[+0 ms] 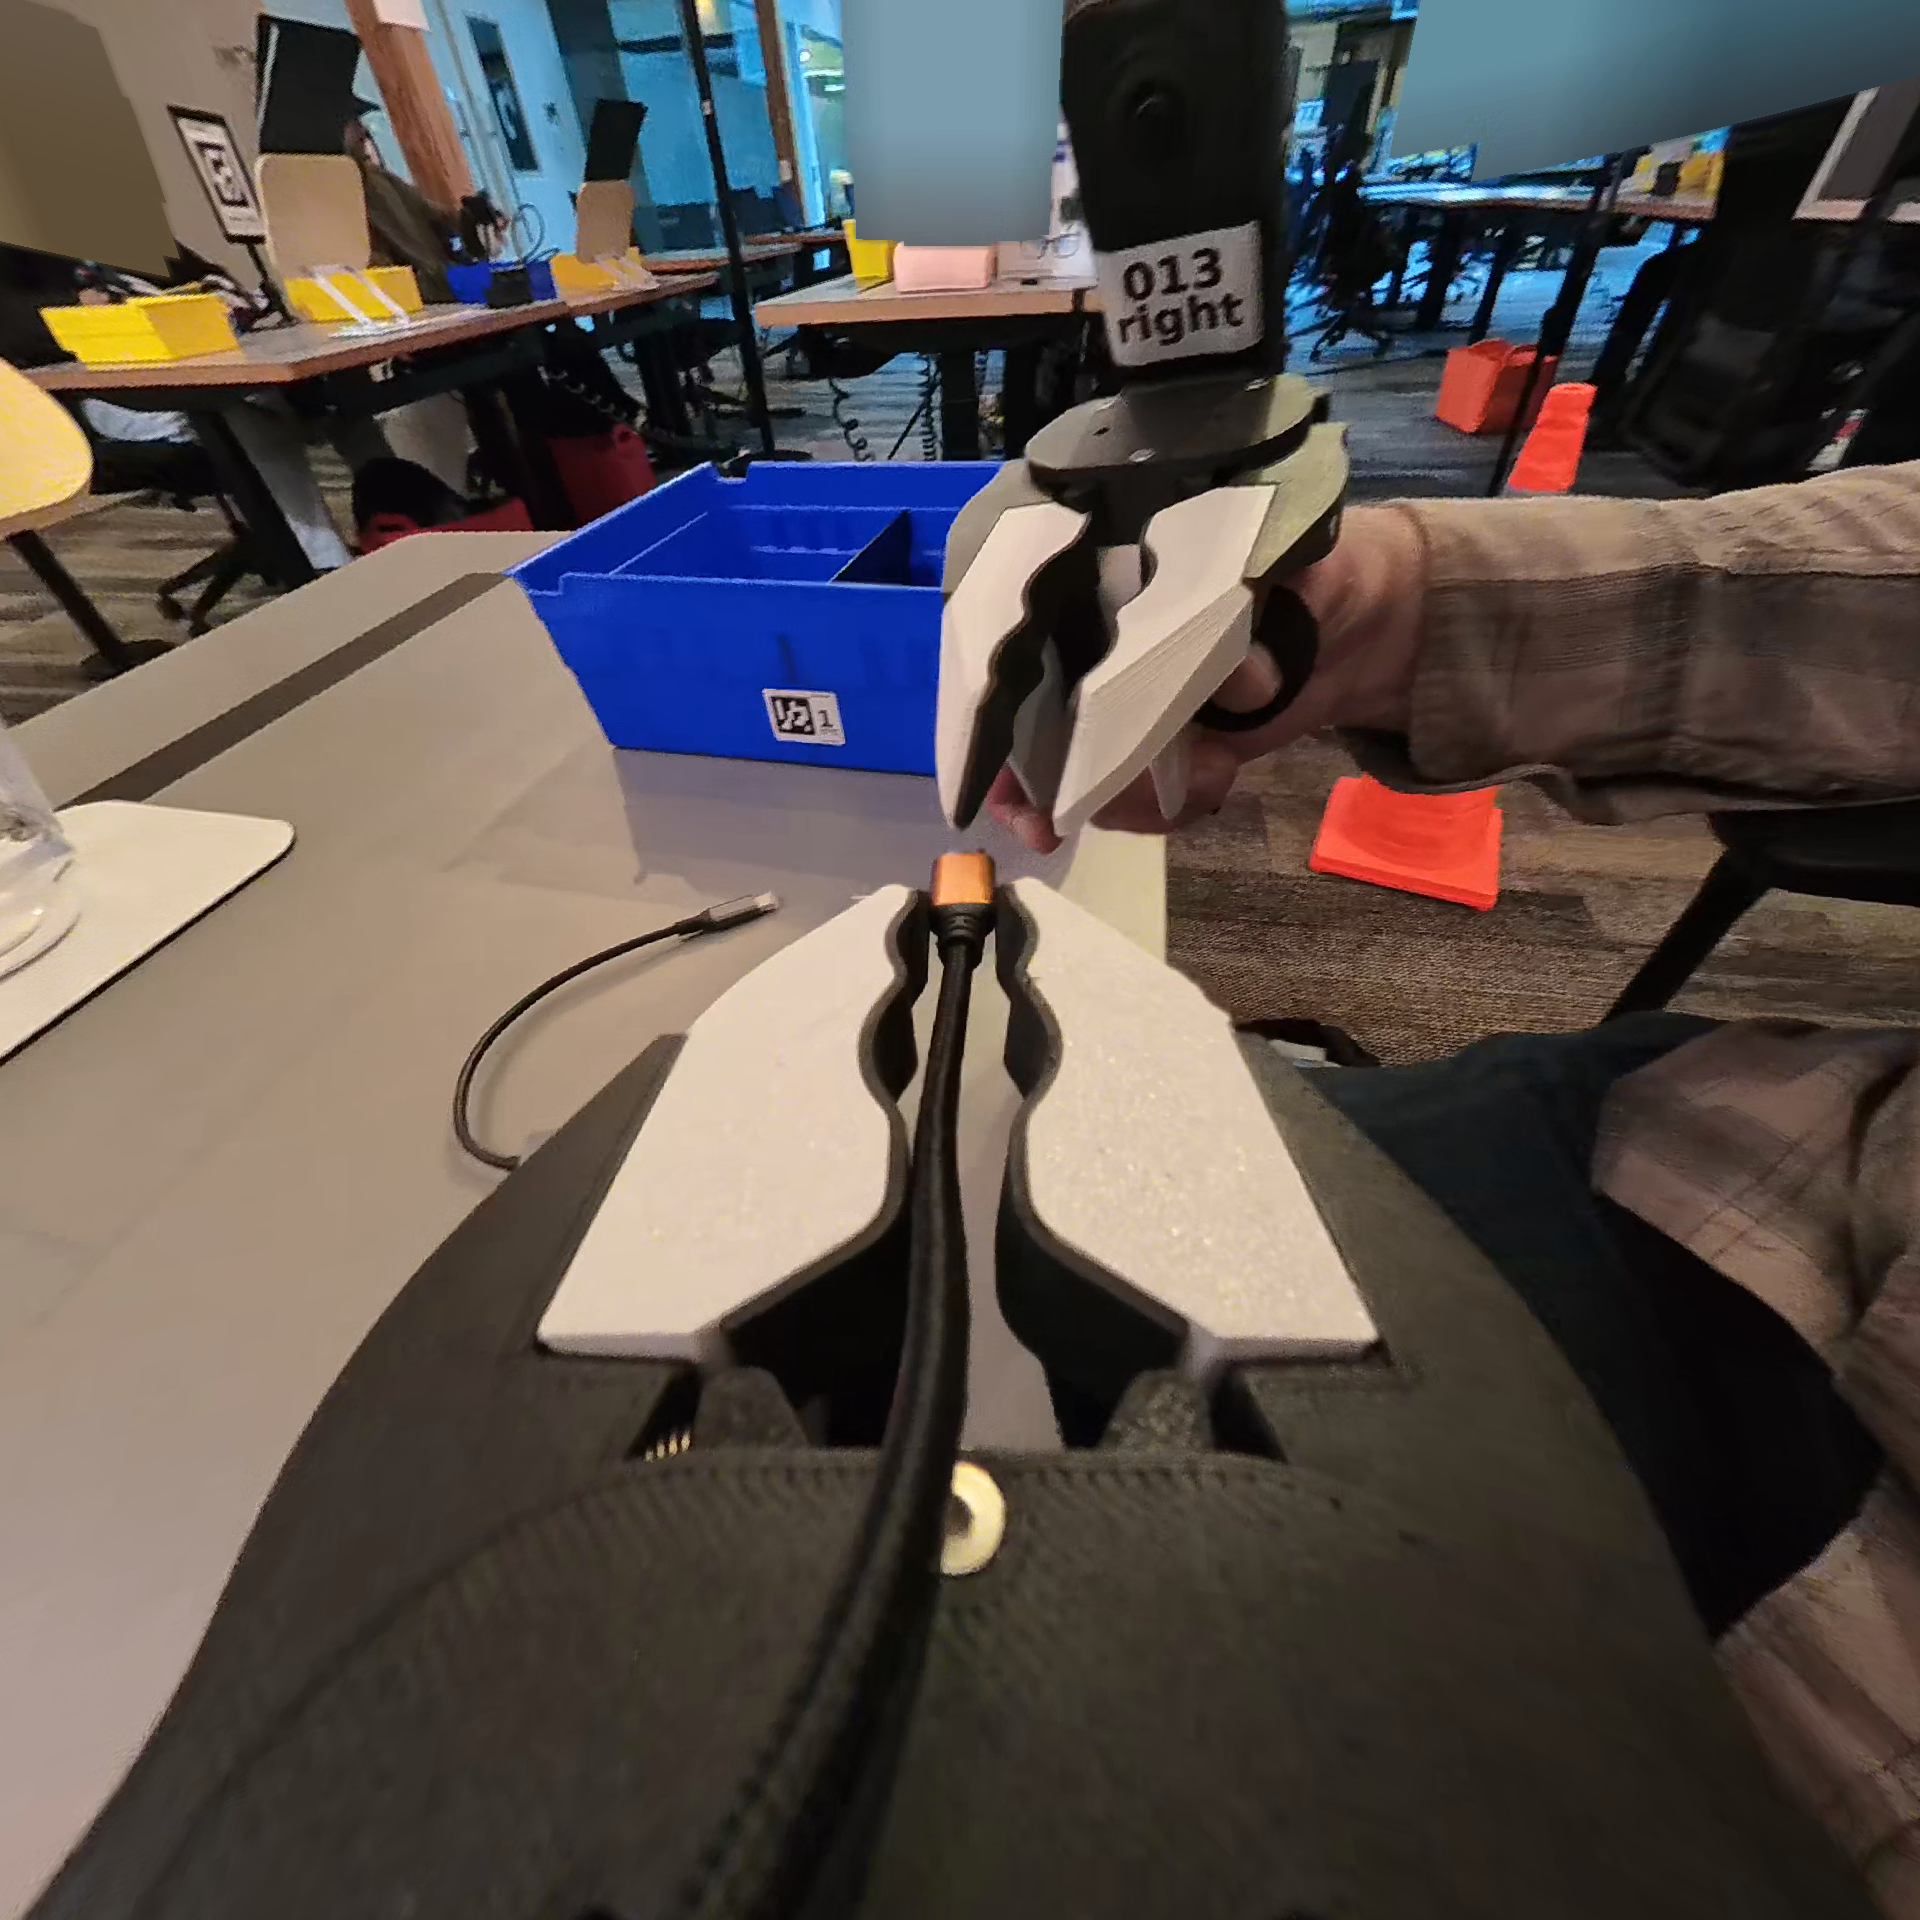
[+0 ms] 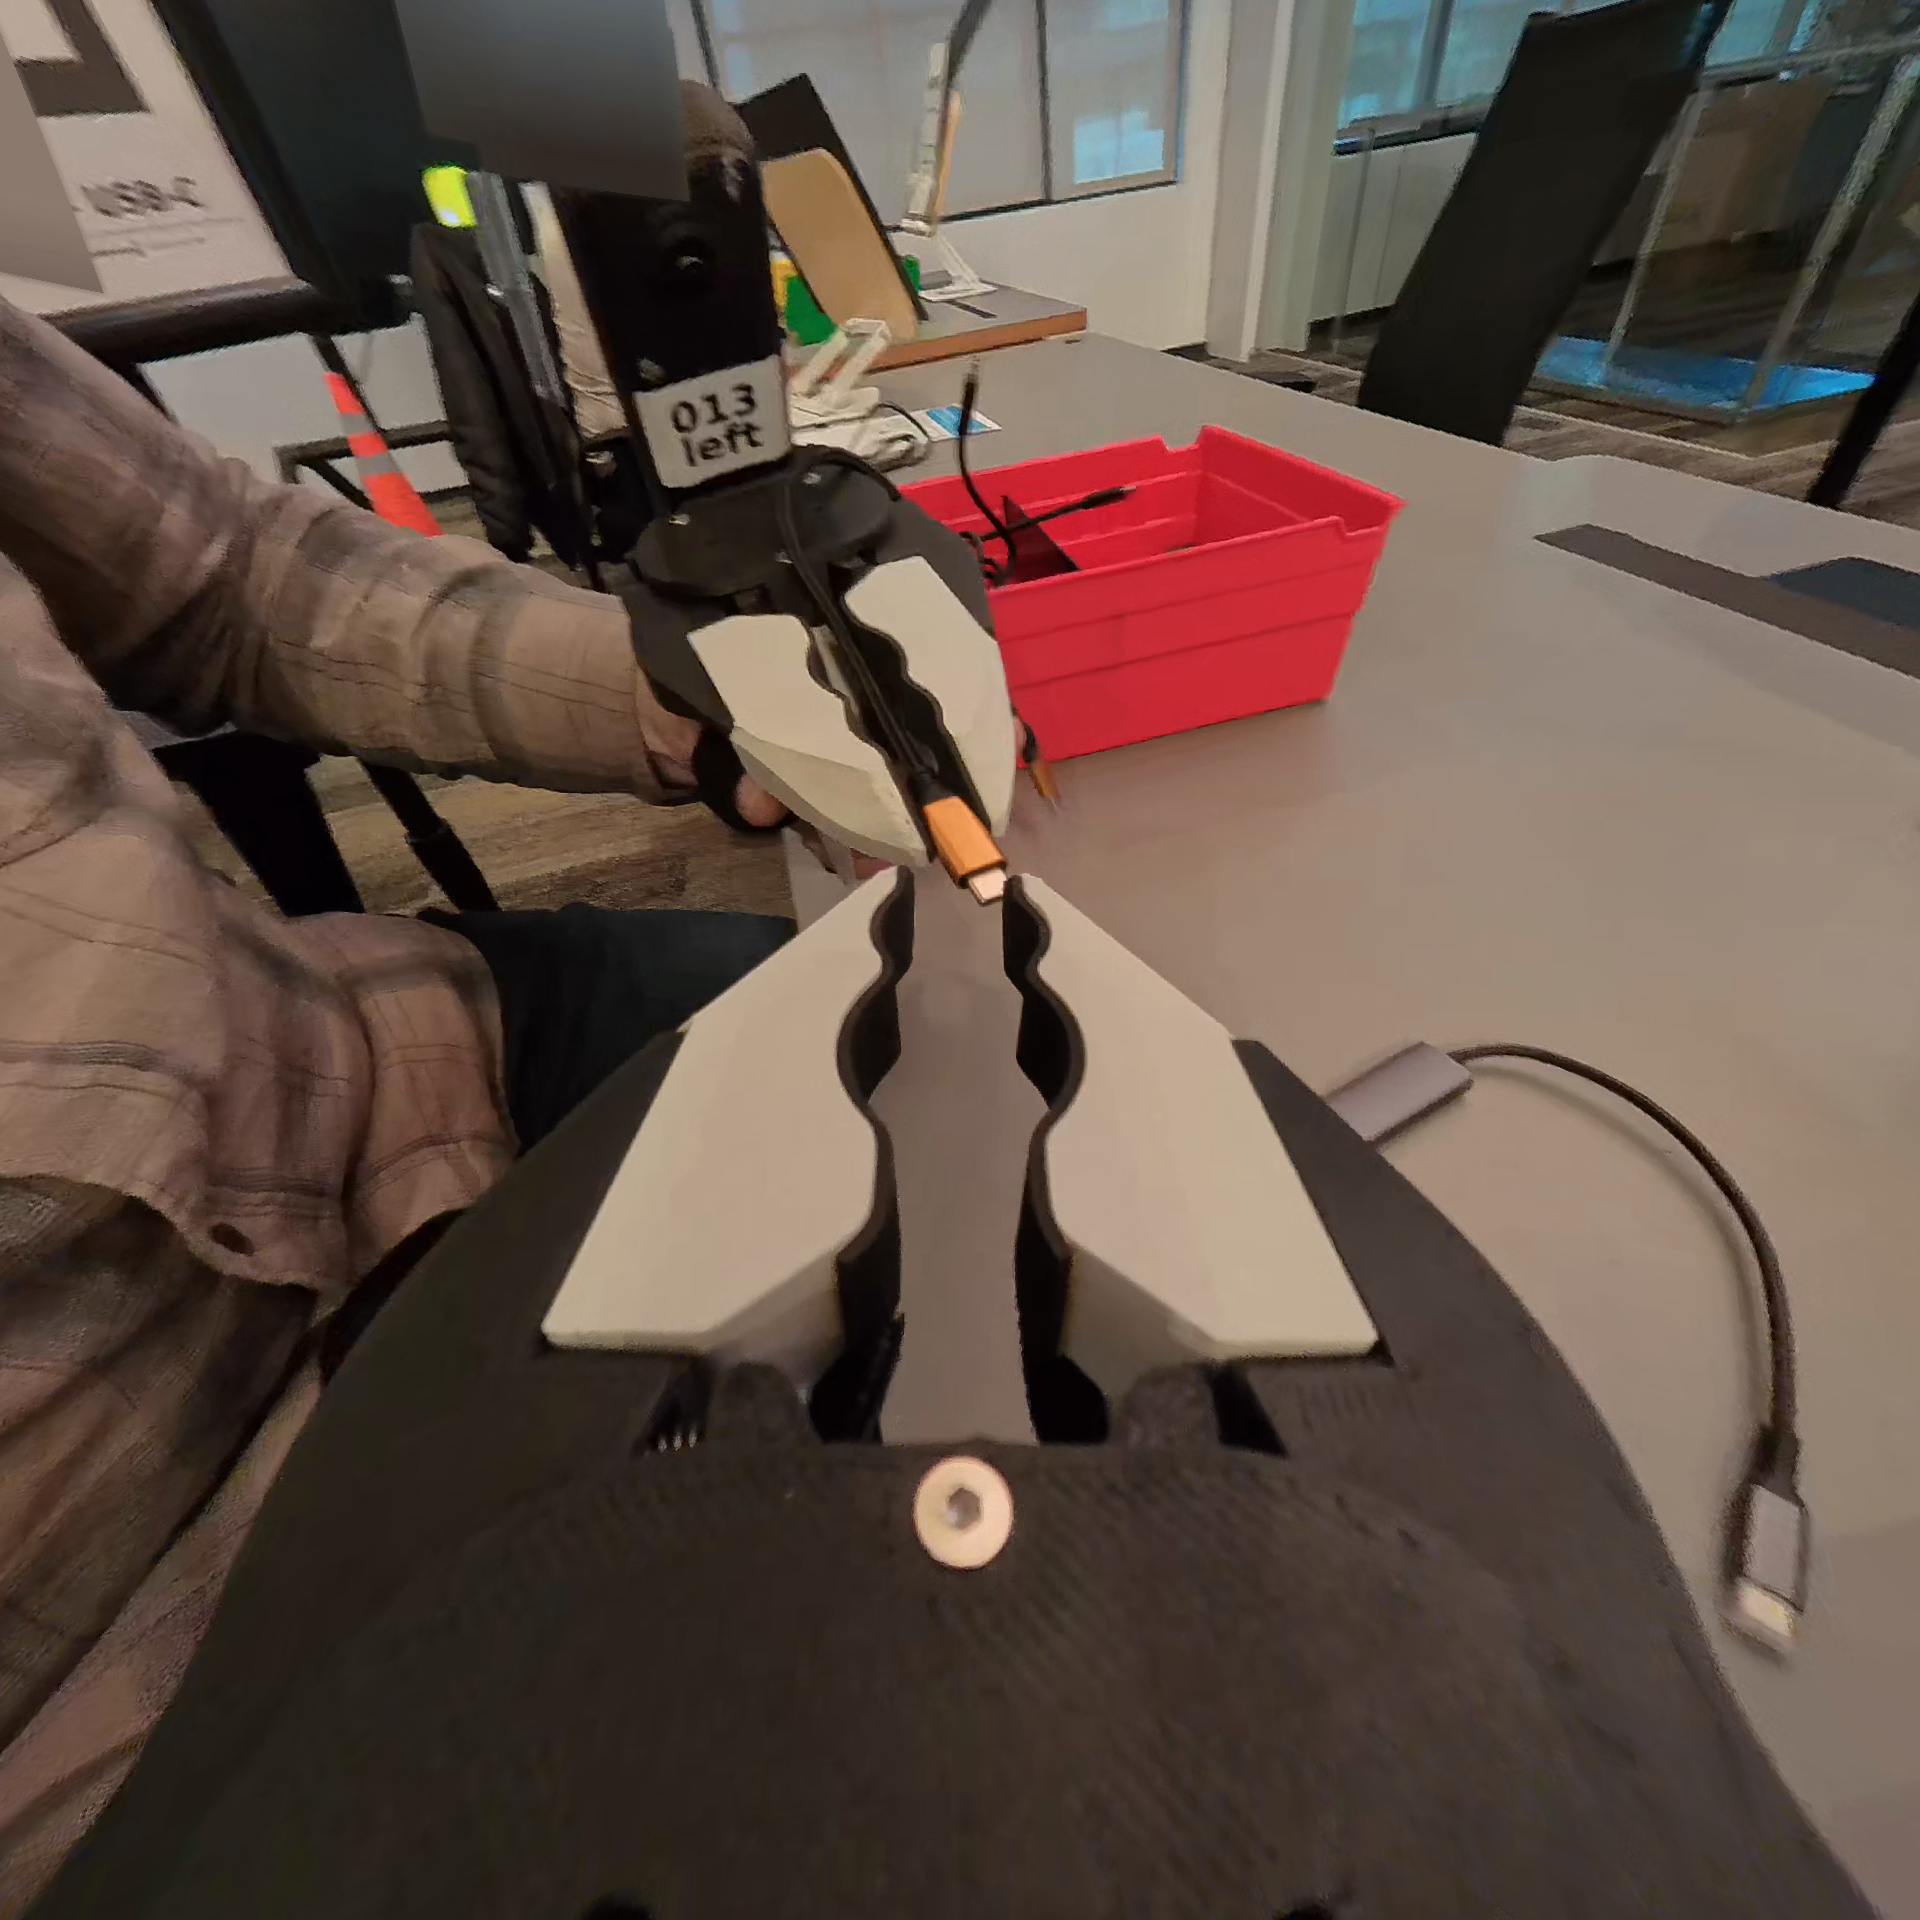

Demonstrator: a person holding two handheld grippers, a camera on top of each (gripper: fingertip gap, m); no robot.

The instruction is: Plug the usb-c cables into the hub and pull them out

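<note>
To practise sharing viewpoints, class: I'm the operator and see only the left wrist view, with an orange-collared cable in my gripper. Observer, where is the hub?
Observer: The grey hub lies on the table beside the right gripper, partly hidden by its body.
Operator: Any more cables?
Observer: Yes, black cables sit in a red bin behind the left gripper.
Operator: Is the plug exposed?
Observer: Yes, its silver tip sticks out past the fingers, close to the right gripper's open fingertips.
</note>
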